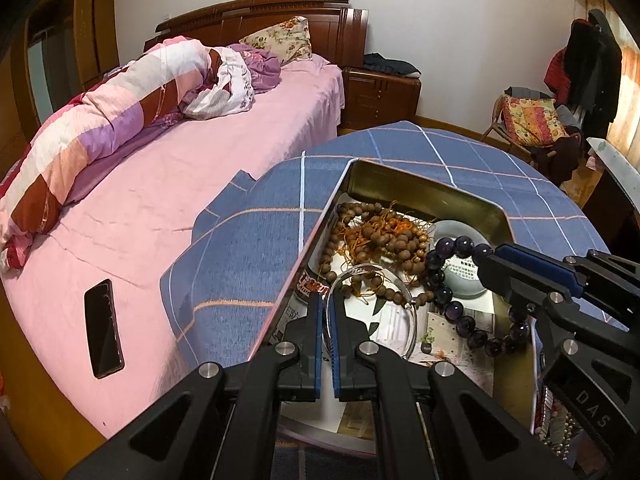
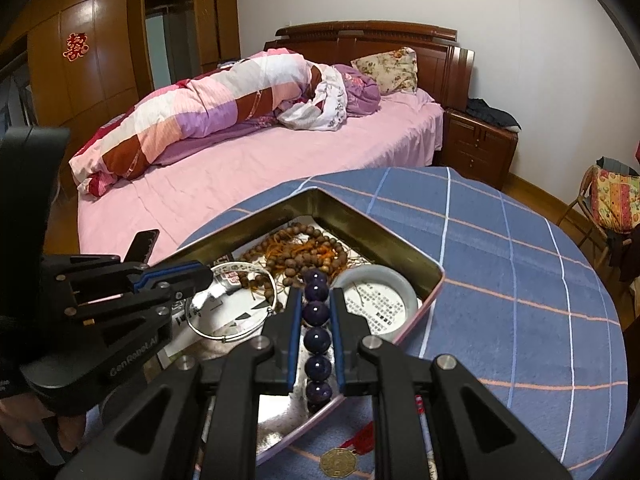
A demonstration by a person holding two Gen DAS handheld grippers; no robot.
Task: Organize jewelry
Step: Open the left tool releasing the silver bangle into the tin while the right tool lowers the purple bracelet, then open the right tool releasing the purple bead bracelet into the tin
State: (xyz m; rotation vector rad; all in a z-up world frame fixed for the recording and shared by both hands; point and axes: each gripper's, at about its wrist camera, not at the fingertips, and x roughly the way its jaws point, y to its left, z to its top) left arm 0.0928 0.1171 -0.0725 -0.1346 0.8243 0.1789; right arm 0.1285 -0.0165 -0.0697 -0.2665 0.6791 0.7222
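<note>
Left wrist view: left gripper (image 1: 327, 308) is clamped on the rim of one thin silver bangle (image 1: 410, 316), fingers nearly together, over the near-left part of the tin (image 1: 404, 178). Right gripper (image 1: 490, 256) comes in from the right edge; "DAS" reads on its body. It is closed on one purple bead bracelet (image 1: 448, 276), which hangs over the tin's near-right part.

Right wrist view: right gripper (image 2: 316, 300) shows five purple beads (image 2: 316, 340) in a row between its fingers. Left gripper (image 2: 206, 274) carries lettering, "GenRobot.AI" as far as legible.

Tin contents, counted: one pale jade bangle (image 2: 408, 284) toward the right wall, lying on a printed paper (image 2: 380, 304), text too small to read; brown wooden bead strands (image 2: 304, 252) with orange cord, heaped at the far corner, count not resolvable. Red print on a label under the silver bangle (image 2: 234, 336), unreadable.

The tin sits on a blue checked cloth (image 2: 520, 280). One brass octagonal charm (image 2: 338, 462) lies on the cloth's near edge. One phone (image 1: 103, 328) lies on the pink bed (image 1: 200, 160). Red double-happiness sign (image 2: 75, 47) on the wardrobe (image 2: 100, 52).
</note>
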